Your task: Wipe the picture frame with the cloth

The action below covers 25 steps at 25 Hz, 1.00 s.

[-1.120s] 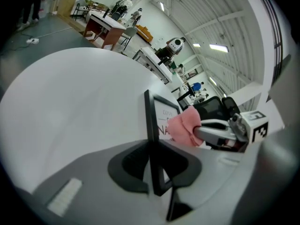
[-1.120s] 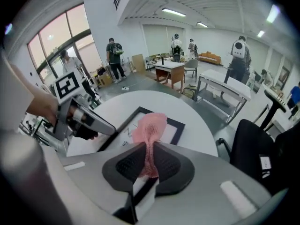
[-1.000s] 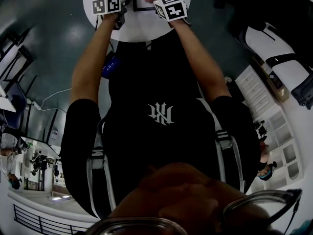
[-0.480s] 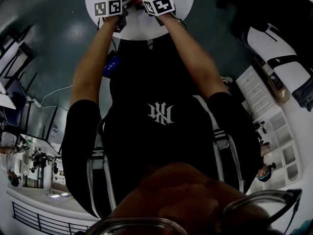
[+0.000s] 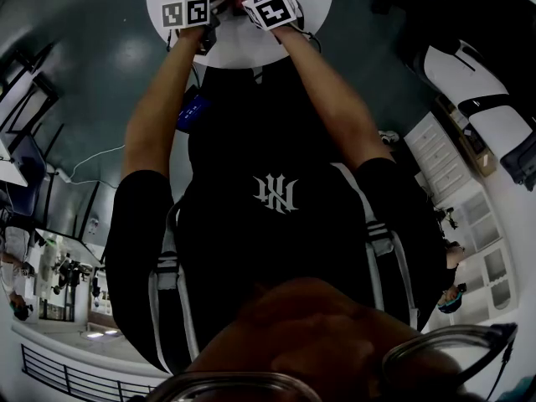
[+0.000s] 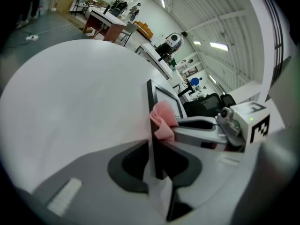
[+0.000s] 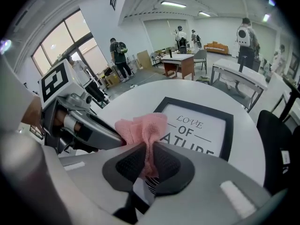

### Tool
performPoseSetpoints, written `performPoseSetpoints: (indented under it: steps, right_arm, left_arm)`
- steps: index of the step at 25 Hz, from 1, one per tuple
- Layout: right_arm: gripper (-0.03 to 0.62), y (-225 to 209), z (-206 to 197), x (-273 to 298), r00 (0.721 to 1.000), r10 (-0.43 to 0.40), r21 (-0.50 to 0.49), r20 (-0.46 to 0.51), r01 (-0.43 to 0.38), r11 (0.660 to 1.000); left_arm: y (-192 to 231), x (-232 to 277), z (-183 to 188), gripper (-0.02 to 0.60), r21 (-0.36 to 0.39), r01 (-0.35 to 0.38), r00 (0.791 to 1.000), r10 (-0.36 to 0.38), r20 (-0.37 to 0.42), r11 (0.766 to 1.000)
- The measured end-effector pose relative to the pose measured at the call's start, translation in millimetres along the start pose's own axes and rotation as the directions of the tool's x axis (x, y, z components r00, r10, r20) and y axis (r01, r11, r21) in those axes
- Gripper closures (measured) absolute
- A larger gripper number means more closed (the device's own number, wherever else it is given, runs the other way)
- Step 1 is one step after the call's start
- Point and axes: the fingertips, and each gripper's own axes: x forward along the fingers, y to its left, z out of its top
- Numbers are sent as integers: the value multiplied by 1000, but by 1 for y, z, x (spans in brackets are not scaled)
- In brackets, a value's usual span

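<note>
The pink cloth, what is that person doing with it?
A person is cleaning a picture frame on a round white table. The left gripper is clamped on the frame's edge, probably to steady it. The right gripper pinches the pink cloth and holds it at the frame's near corner, beside the left gripper.

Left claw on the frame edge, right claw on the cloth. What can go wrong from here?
1. The left claw pinches only the thin edge of the picture frame; wiping pressure may twist it or slip it out.
2. The right claw holds the cloth by a narrow fold, so dragging may pull it free.
3. The claws sit close together over the table; one might knock the other.
</note>
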Motion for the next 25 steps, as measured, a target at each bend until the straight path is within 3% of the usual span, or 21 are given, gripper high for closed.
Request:
performPoseSetpoints:
  steps: [19, 20, 25]
  right_arm:
    - [546, -77, -36, -45, 985, -164, -18, -60, 164, 986]
    - [546, -79, -39, -45, 984, -167, -10, -65, 166, 986]
    - [546, -82, -44, -50, 982, -176, 28, -64, 178, 984]
  left_arm:
    - [3, 3, -1, 525, 15, -29, 1000, 29, -4, 999]
    - [5, 4, -2, 578, 22, -41, 999, 42, -8, 999]
    - [11, 2, 2, 578, -10, -39, 999, 40, 23, 999]
